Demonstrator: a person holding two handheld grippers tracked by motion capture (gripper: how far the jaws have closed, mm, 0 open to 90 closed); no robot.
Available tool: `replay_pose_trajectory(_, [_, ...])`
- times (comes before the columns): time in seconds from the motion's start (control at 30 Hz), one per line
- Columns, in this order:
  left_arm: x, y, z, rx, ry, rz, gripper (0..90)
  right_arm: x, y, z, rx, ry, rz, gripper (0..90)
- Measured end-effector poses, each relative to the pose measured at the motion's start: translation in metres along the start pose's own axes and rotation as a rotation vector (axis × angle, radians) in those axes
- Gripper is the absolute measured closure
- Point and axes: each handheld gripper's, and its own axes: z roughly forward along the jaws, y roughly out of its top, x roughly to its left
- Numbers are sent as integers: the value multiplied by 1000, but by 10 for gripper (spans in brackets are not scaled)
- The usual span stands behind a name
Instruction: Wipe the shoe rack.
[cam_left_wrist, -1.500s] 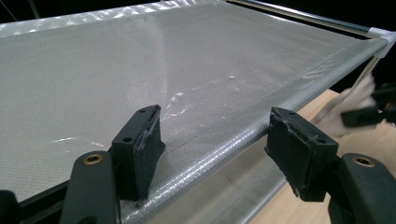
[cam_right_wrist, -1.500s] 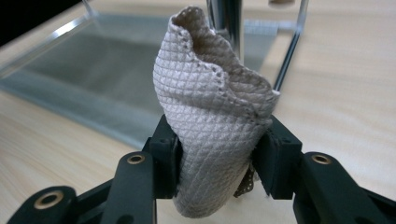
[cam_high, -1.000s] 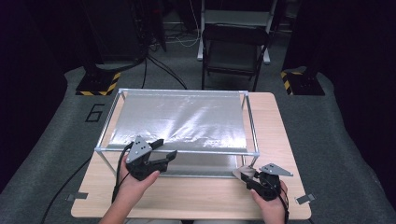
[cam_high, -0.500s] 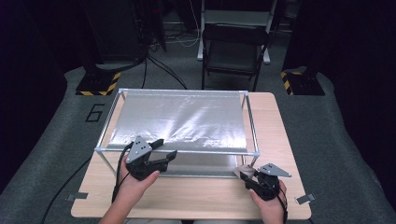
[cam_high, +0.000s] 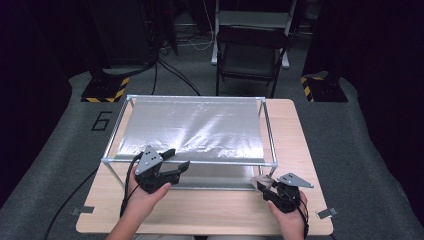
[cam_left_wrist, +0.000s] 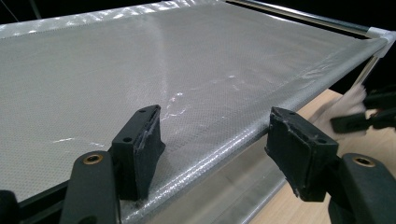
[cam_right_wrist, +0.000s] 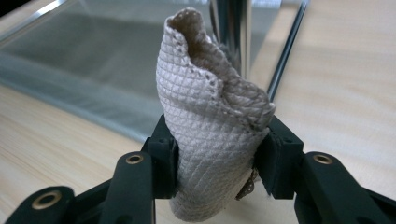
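Left tongs (cam_high: 176, 161) released, jaws wide apart at the near rail of the frame (cam_high: 200, 162), one jaw over the mesh sheet (cam_left_wrist: 140, 70). Right tongs (cam_right_wrist: 217, 154) clenched on a bunched quilted cloth (cam_right_wrist: 210, 126), held just above the counter (cam_high: 220, 210) beside the frame's near right leg.

Dark lab: floor marked 6 (cam_high: 102, 120), hazard-striped stand bases (cam_high: 106, 90), trailing cables (cam_high: 175, 70).
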Motion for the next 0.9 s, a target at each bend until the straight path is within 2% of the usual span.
replay_pose_trajectory(0.07, [0, 0, 0, 0, 0, -1, 351, -2, -5, 4, 19, 1, 13, 546])
replay_pose_trajectory(0.17, [0, 0, 0, -2, 1, -3, 351, -1, -3, 3, 25, -1, 6, 546])
replay_pose_trajectory(0.27, [0, 0, 0, -4, 2, -3, 351, 2, 4, -3, 0, -6, 5, 543])
replay_pose_trajectory(0.3, [0, 0, 0, -5, 2, -3, 351, 4, 11, -11, -36, -1, -1, 539])
replay_pose_trajectory(0.4, [0, 0, 1, -9, 7, -1, 351, 4, 11, -11, -47, 1, -1, 553])
replay_pose_trajectory(0.57, [0, 1, 1, -8, 5, -10, 351, 0, 6, -8, -33, -7, -5, 616])
replay_pose_trajectory(0.73, [-9, 1, 6, -15, -5, 9, 350, -4, 4, -13, -36, -32, -1, 628])
replay_pose_trajectory(0.9, [-14, 3, 10, -12, -23, 5, 350, -10, 3, -17, -38, -48, 8, 631])
